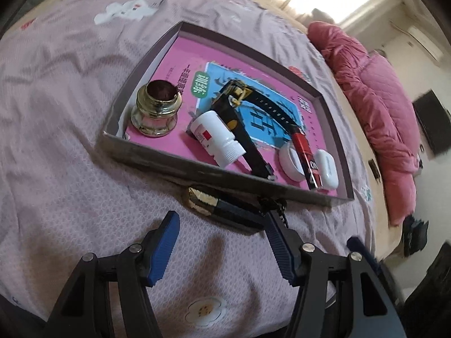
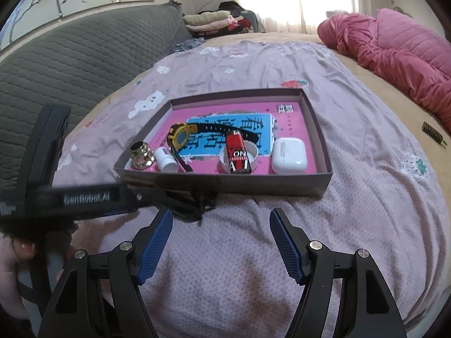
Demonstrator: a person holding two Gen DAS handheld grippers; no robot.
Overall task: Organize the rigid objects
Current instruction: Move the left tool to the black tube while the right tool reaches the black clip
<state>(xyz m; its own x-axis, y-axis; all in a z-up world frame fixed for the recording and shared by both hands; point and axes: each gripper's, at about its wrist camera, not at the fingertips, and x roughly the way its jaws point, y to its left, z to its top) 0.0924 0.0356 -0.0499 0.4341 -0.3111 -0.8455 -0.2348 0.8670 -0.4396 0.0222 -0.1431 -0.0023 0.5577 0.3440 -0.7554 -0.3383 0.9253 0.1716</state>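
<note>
- Box [image 2: 225, 181] on the bed, just ahead of both grippers, already holds jar [image 1: 156, 112], bottle [image 1: 217, 140], watch [image 1: 239, 112], lighter [image 1: 307, 155], ring [image 1: 291, 162] and earbud case [image 2: 289, 155]
- Left gripper [image 1: 222, 222] spread, empty; a black-and-gold item [image 1: 222, 207] lies outside the box at its tips, probably the last piece
- Right gripper [image 2: 221, 219] spread, empty

Shallow grey cardboard box [image 2: 225, 181] sat on bed, pink-lined. Inside: gold-capped glass bottle [image 2: 141, 155] upright at left, white pill bottle [image 2: 167, 163] on its side, black-yellow wristwatch [image 2: 180, 138], red lighter [image 2: 237, 155] across white ring [image 2: 255, 156], white earbud case [image 2: 287, 155]. Black-gold object [image 1: 222, 208] lay outside, touching the front wall.
</note>
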